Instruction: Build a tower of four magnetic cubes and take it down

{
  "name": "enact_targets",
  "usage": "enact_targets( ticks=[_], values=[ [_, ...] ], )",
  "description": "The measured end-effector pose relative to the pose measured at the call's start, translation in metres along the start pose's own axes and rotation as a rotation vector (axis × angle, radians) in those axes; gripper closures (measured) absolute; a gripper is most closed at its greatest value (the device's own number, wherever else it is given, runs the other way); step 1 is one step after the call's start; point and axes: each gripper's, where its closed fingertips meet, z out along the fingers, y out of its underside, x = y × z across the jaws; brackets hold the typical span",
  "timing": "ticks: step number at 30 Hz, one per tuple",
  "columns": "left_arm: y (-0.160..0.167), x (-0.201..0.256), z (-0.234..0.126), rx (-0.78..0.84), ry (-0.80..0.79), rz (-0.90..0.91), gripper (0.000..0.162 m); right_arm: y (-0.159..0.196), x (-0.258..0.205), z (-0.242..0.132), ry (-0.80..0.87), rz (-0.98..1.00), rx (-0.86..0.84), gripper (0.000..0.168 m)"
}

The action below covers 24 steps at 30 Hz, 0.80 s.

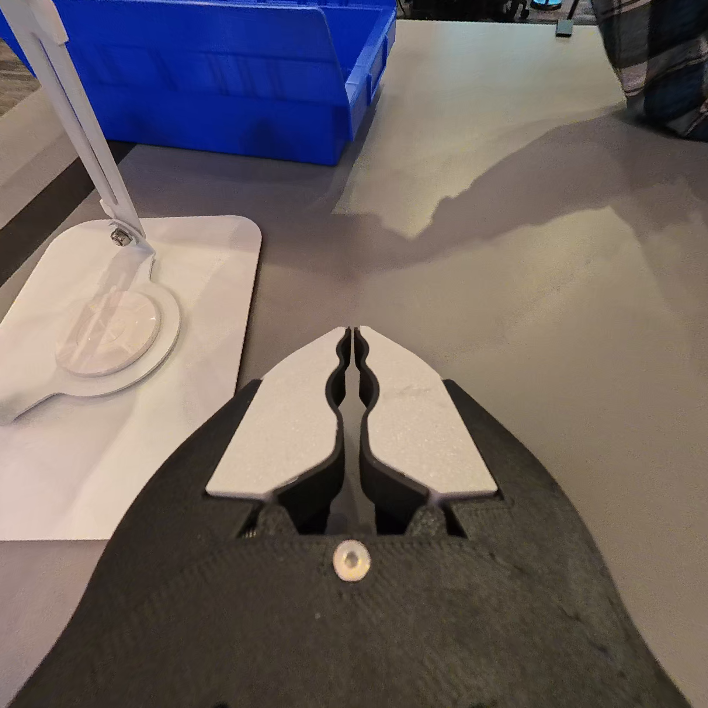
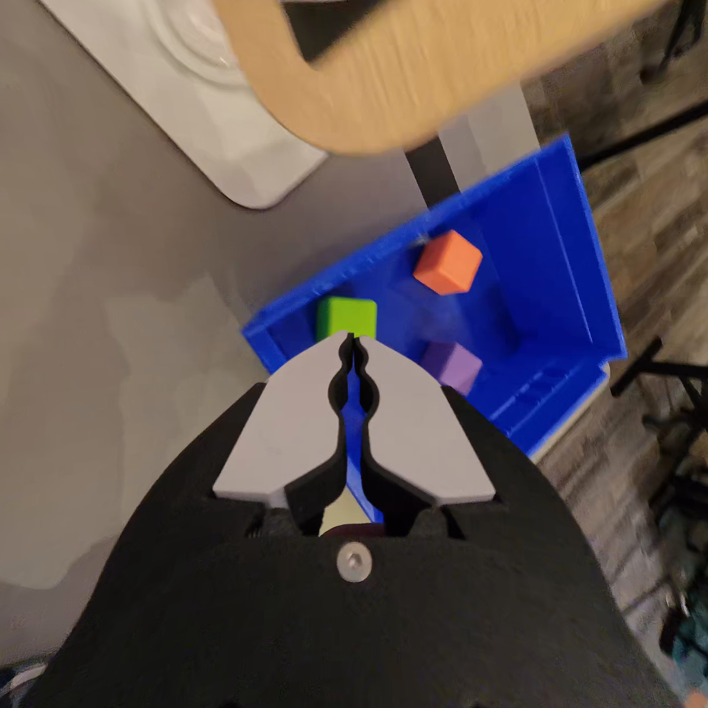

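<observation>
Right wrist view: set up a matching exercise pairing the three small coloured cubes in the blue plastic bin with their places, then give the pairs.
Things:
1. small orange cube
2. small green cube
3. small purple cube

Places, all inside the blue plastic bin:
A. just beyond the shut tips of the right gripper
B. farthest from the gripper, highest in the picture
C. right of the gripper's fingers, lowest in the picture

Pairs: 1-B, 2-A, 3-C.

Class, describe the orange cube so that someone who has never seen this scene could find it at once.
Find the blue bin at the grey table's edge. Three cubes lie inside, apart; the orange cube lies farthest from the right claw. Its neighbours are green and purple.
</observation>
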Motion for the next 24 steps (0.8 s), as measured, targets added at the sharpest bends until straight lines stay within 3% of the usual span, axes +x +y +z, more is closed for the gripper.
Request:
enact_targets(
  ticks=[5, 15, 17, 21, 24],
  values=[
    [-0.001, -0.001, -0.001, 0.009, 0.004, -0.013, 0.162, -0.027, -0.042, -0.010, -0.105, -0.088, 0.065, 0.164],
    [-0.002, -0.003, -0.002, 0.022, 0.009, -0.033, 0.162, -0.077, -0.109, -0.014, -0.154, -0.201, 0.193, 0.156],
    [-0.005, -0.004, -0.004, 0.043, 0.013, -0.041, 0.162, -0.095, -0.128, -0.012, -0.158, -0.235, 0.282, 0.155],
    [-0.009, -0.010, -0.009, 0.089, -0.003, -0.081, 0.162, -0.152, -0.155, -0.023, -0.064, -0.119, 0.678, 0.165],
    [-0.012, -0.017, -0.014, 0.133, -0.010, -0.128, 0.162, -0.158, -0.179, -0.011, -0.048, -0.052, 0.817, 0.168]
  ],
)
